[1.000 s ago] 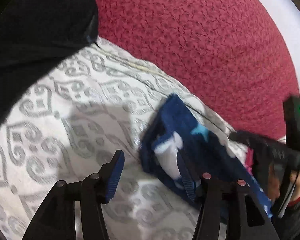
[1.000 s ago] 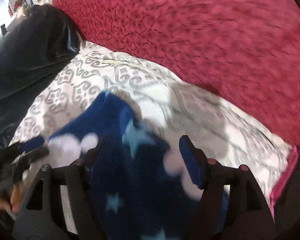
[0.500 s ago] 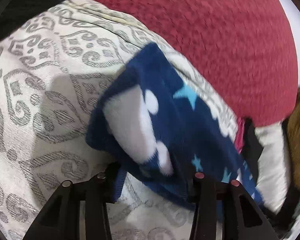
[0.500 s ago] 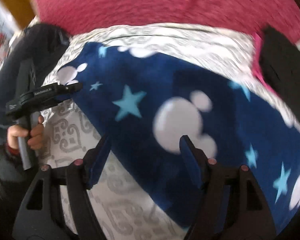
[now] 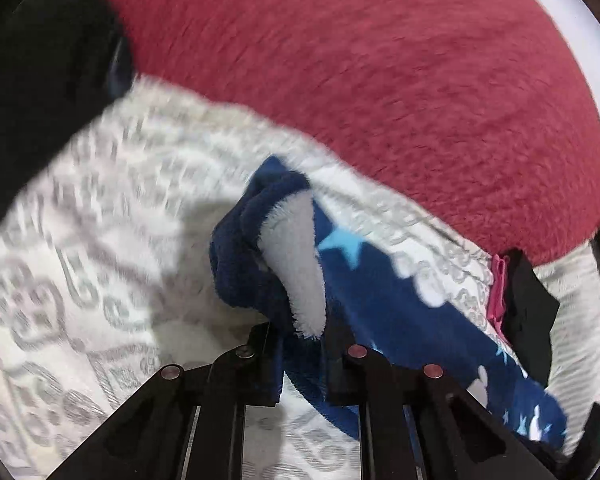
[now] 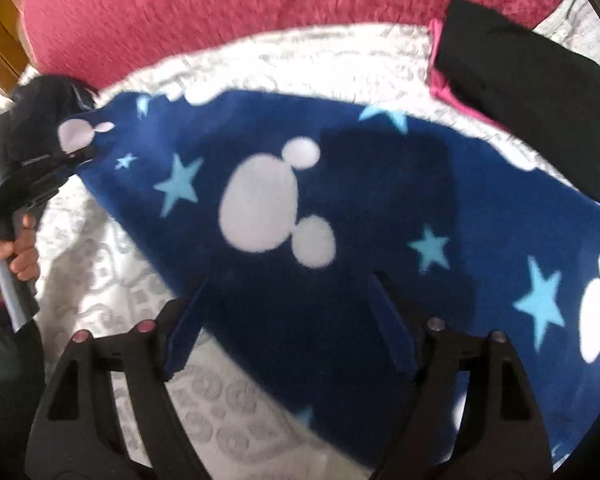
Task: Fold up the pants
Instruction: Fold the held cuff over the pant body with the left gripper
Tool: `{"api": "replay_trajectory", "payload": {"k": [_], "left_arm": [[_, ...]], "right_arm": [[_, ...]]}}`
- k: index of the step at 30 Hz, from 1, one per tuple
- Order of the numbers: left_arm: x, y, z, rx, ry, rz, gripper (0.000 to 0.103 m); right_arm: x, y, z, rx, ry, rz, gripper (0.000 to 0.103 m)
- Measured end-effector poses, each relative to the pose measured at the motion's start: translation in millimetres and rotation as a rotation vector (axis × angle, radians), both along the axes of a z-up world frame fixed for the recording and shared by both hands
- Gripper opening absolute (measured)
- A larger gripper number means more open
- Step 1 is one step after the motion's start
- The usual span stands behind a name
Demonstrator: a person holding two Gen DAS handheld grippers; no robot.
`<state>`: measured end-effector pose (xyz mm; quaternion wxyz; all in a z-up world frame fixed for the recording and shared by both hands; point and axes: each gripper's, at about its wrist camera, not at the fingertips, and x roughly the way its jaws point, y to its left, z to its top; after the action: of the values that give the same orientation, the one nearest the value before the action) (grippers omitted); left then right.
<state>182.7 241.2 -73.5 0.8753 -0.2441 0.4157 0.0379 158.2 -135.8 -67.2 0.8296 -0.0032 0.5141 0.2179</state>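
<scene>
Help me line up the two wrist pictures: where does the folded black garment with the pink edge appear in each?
Left wrist: black garment at the right edge, just beyond the blue pants.
Right wrist: black garment at the upper right, above the pants.
Shared landmark: the red blanket along the top of both.

Soft indoor light, motion blur across both fisheye views, dark vignetted corners, shadows under the fingers [image 6: 388,320].
</scene>
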Motion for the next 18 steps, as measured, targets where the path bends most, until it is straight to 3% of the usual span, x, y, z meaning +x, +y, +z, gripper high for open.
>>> {"api": "replay_trajectory", "payload": {"k": [5, 10, 13, 18], "left_arm": [[2, -58, 48, 0.190, -0.071, -0.095, 0.012], [5, -141, 71, 0.353, -0.124, -0.224, 0.012], [0, -198, 75, 0.425, -0.147, -0.348, 0.012], [-14, -289, 52, 0.450, -0.143, -0.577, 0.012]], "right_arm": [[-18, -57, 14, 0.102, -0.010, -0.094, 0.079], [-33, -110, 9, 0.129, 0.000, -0.178, 0.079], [-36, -134, 10, 0.171, 0.000, -0.219, 0.079], [-43, -170, 6, 0.205, 0.003, -0.281, 0.079]]}}
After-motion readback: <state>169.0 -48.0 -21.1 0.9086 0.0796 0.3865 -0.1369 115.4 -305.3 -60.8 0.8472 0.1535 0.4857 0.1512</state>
